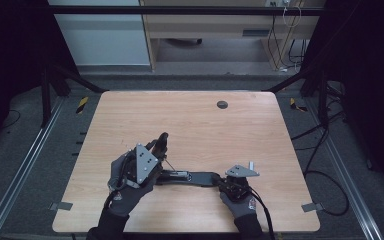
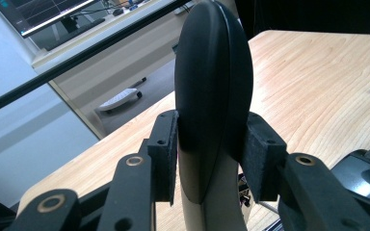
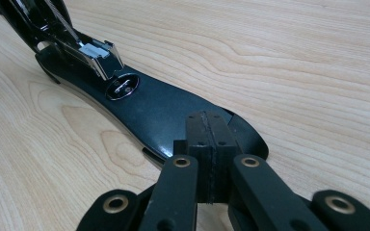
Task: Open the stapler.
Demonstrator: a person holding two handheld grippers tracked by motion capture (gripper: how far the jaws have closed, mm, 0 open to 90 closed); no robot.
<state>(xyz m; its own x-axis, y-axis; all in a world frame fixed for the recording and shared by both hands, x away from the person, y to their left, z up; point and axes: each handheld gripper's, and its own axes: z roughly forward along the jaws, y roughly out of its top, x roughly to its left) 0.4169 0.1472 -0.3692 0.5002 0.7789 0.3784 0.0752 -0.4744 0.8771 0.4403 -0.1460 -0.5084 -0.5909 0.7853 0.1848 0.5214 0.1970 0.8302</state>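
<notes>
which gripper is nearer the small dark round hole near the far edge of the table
Left. The left gripper holds up the black stapler's lifted top, reaching toward the hole. The right gripper presses on the stapler's base, closer to the person.

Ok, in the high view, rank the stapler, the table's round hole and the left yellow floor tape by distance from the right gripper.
1. Stapler, at the right gripper's jaws.
2. Round hole, far across the table.
3. Yellow tape, on the floor, far left.
</notes>
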